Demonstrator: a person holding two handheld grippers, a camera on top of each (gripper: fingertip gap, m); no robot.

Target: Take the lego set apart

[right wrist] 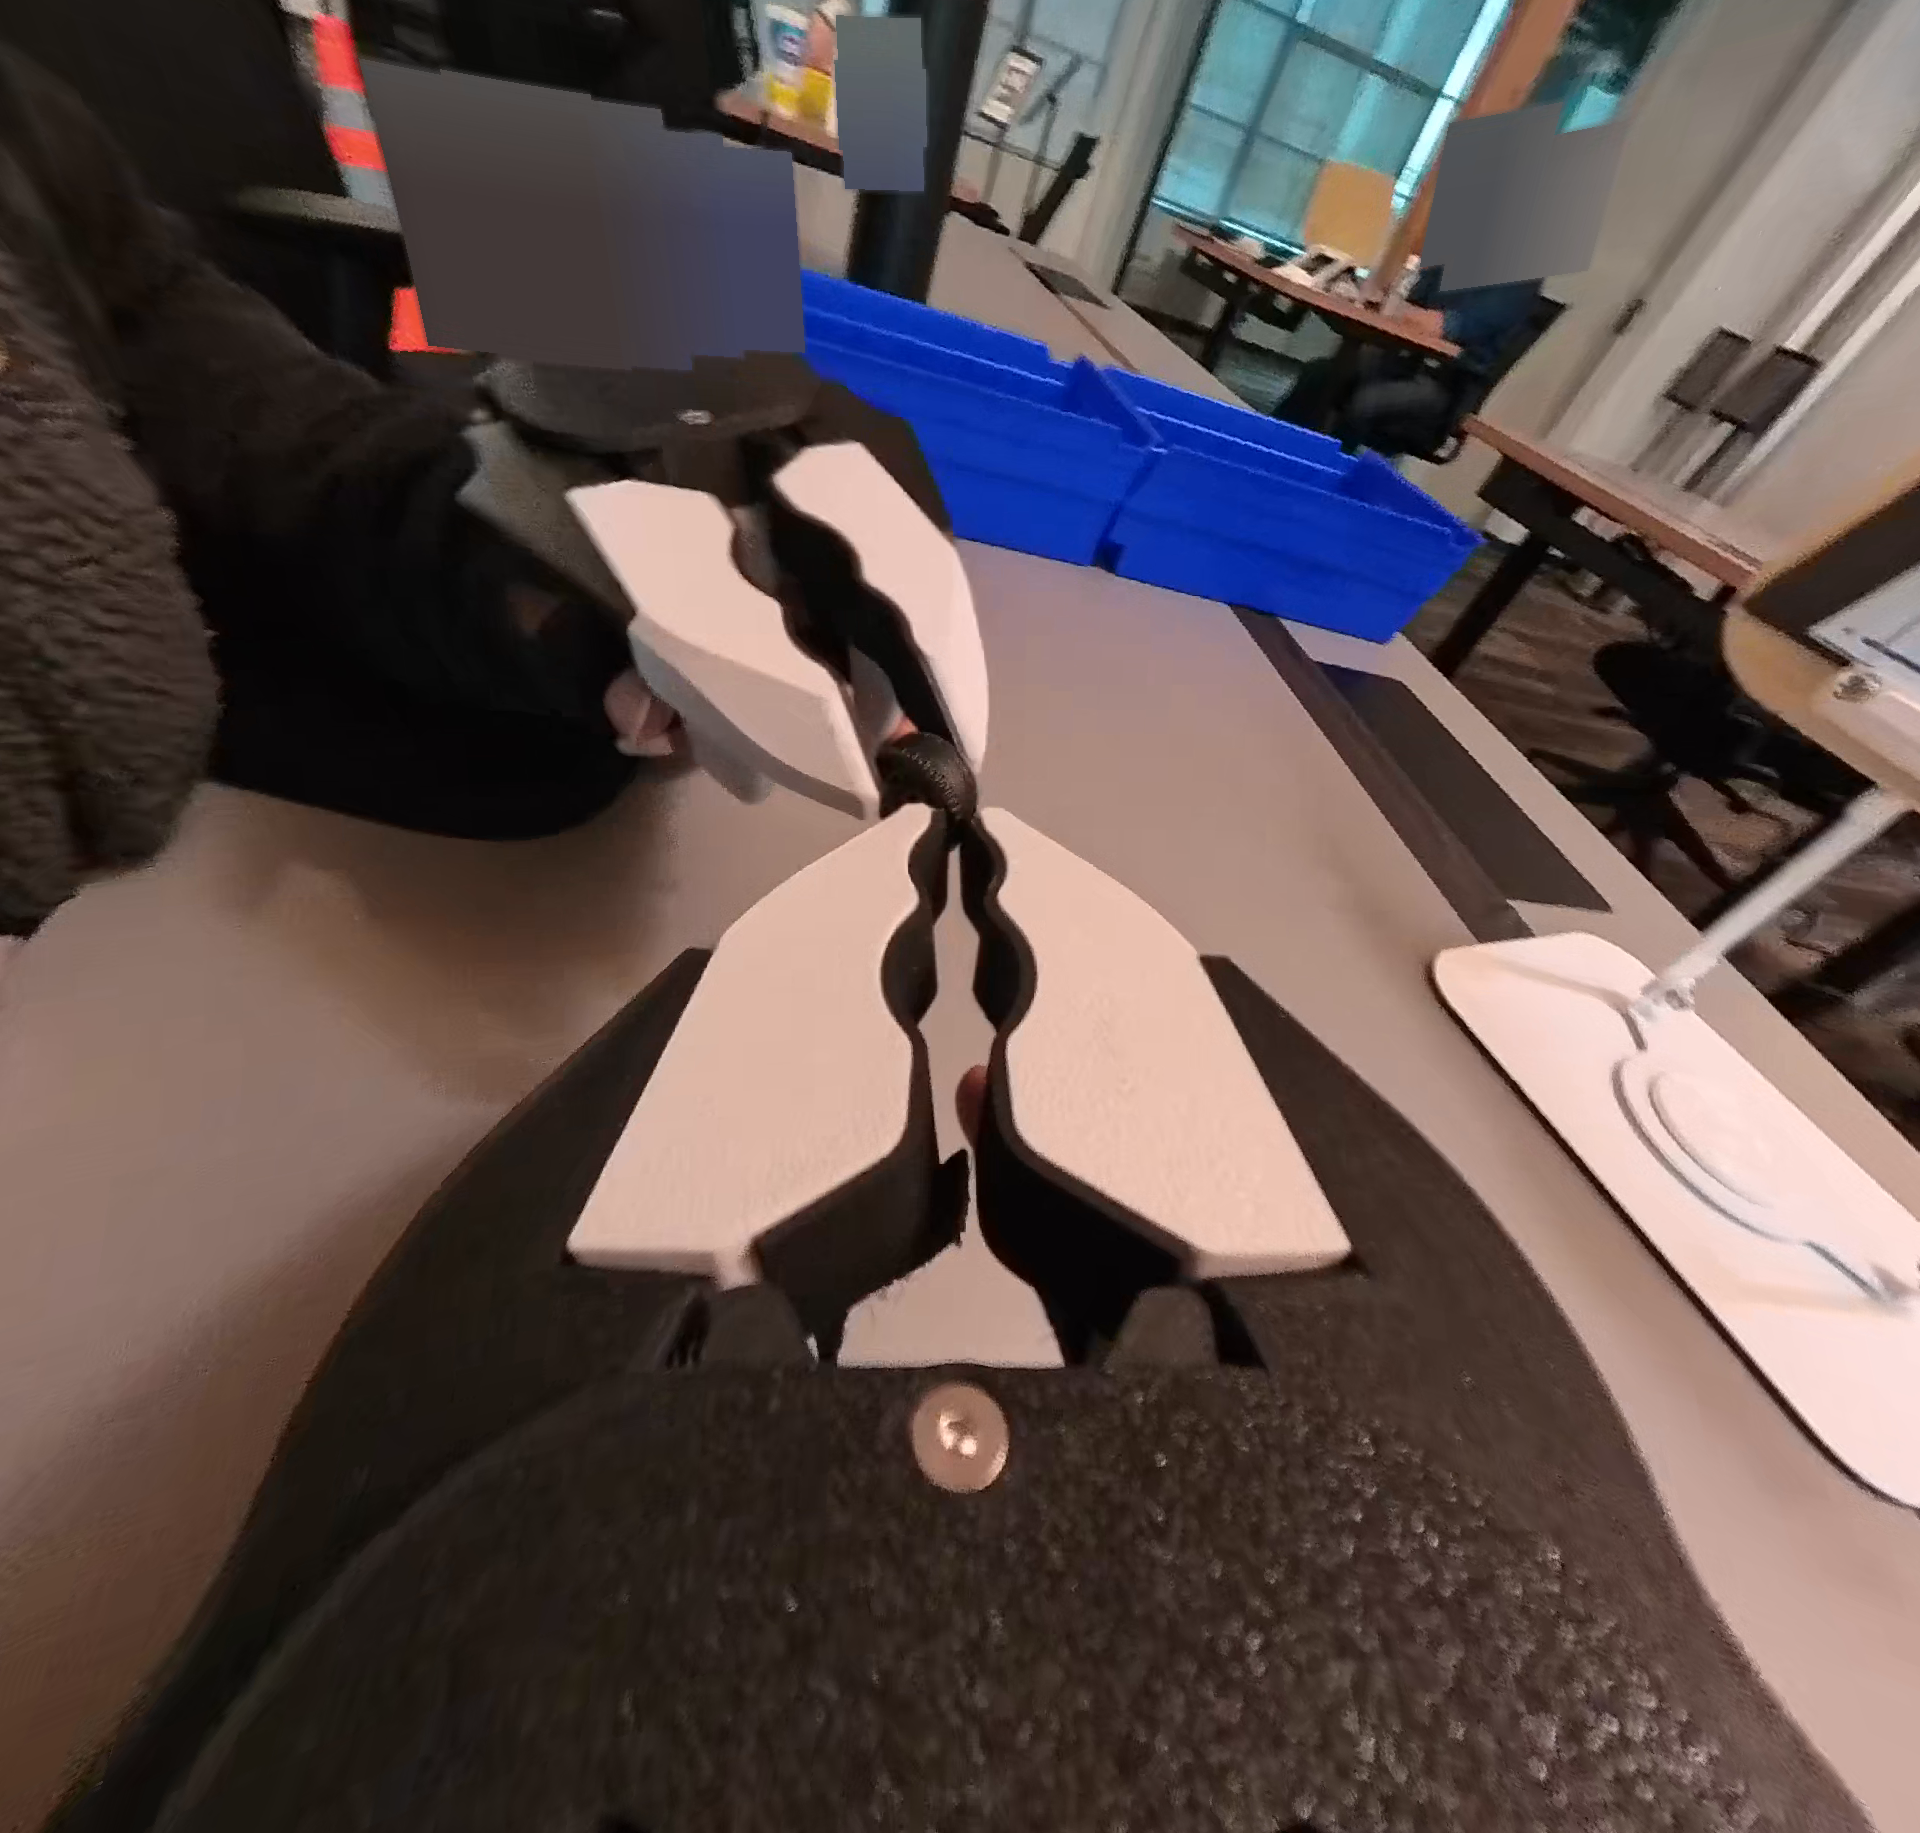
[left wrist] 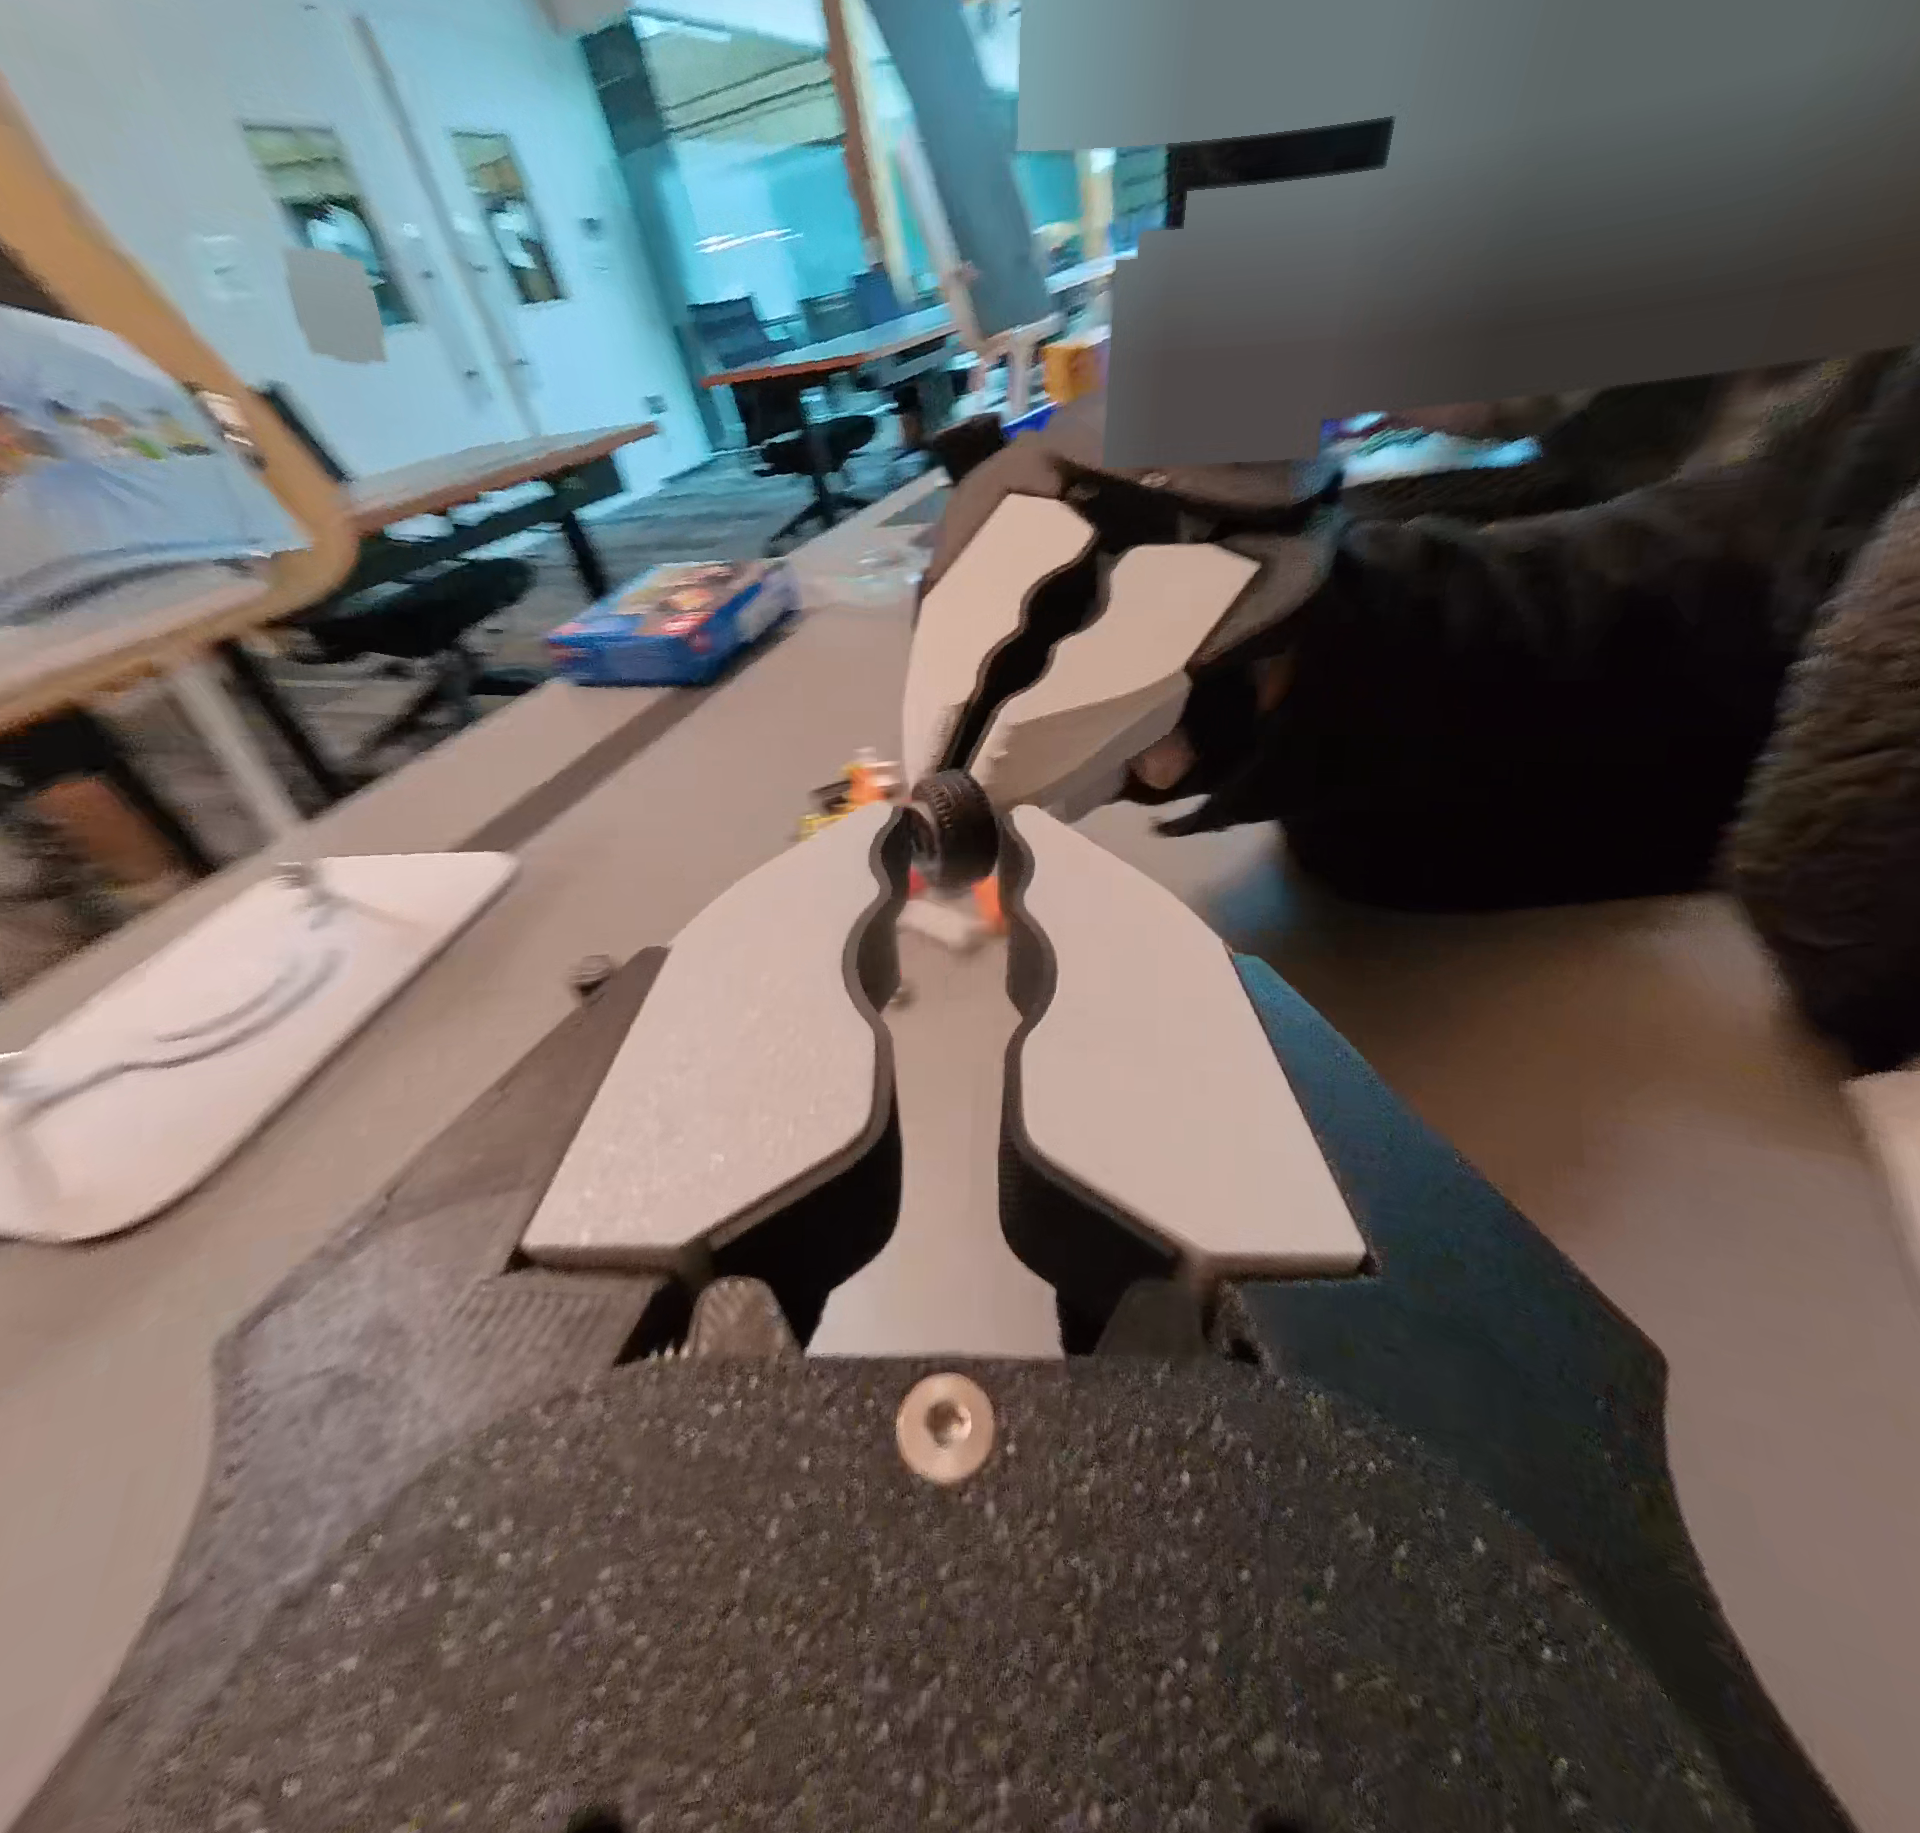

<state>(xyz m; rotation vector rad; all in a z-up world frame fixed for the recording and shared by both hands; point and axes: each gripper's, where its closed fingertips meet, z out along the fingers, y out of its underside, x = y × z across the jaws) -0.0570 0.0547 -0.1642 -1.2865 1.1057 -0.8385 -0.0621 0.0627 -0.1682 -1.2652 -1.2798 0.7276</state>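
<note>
A small black Lego wheel [left wrist: 956, 827] is held above the grey table [left wrist: 727, 744]. My left gripper [left wrist: 954, 838] is shut on it, one fingertip on each side. My right gripper [left wrist: 961, 770] comes in from the upper right, its jaws almost closed and its tips pinching the wheel's top edge. In the right wheel view the wheel [right wrist: 925, 770] sits just past my right gripper [right wrist: 940, 819], with the left gripper [right wrist: 894, 781] around it. Orange and white Lego pieces [left wrist: 951, 916] lie on the table below the wheel. More small yellow and orange pieces [left wrist: 852, 796] lie just behind.
A white lamp base [left wrist: 239, 1014] [right wrist: 1662, 1160] lies on the table. A blue box [left wrist: 675, 620] lies farther back. Blue bins [right wrist: 1143, 474] stand at the far side. Gloved hands and dark fleece sleeves [left wrist: 1507, 692] [right wrist: 312, 588] rest on the table. Only a small space, under 4 cm, lies between the two pairs of fingers.
</note>
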